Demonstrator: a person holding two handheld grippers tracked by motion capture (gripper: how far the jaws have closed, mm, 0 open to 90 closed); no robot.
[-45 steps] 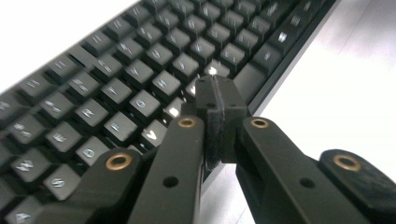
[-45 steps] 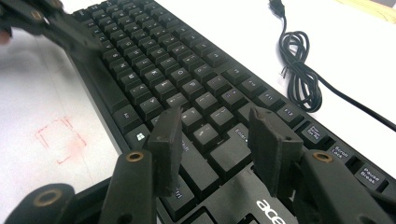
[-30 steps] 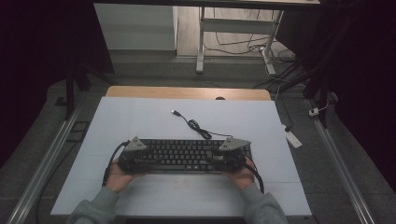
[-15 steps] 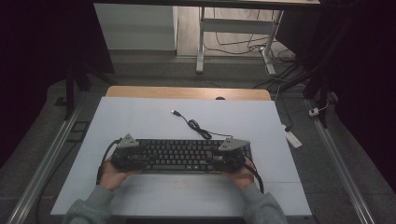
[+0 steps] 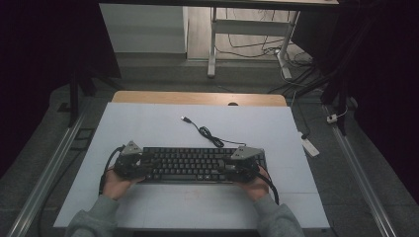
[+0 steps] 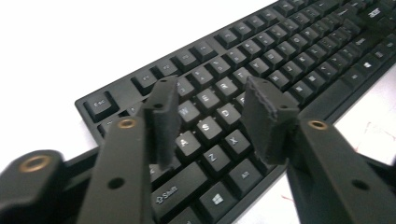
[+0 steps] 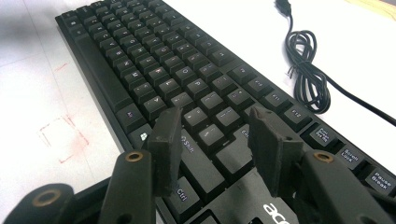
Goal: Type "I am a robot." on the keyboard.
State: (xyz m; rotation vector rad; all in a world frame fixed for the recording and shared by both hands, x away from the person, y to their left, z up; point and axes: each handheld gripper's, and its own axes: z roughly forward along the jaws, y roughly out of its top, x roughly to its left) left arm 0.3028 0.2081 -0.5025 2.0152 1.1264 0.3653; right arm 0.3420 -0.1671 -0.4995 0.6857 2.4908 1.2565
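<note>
High view is pretty dim overall, with the room going almost black at the far left and right, while the white surface (image 5: 148, 128) gets soft even light from overhead and barely any shadows. Both gripper views are way brighter: the surface blows out to pure white glare, worst behind the keyboard (image 6: 261, 60) in the left gripper view. The near jaws at the bottom are soft and out of focus, the far keys blur too, and the key legends look smeary.
</note>
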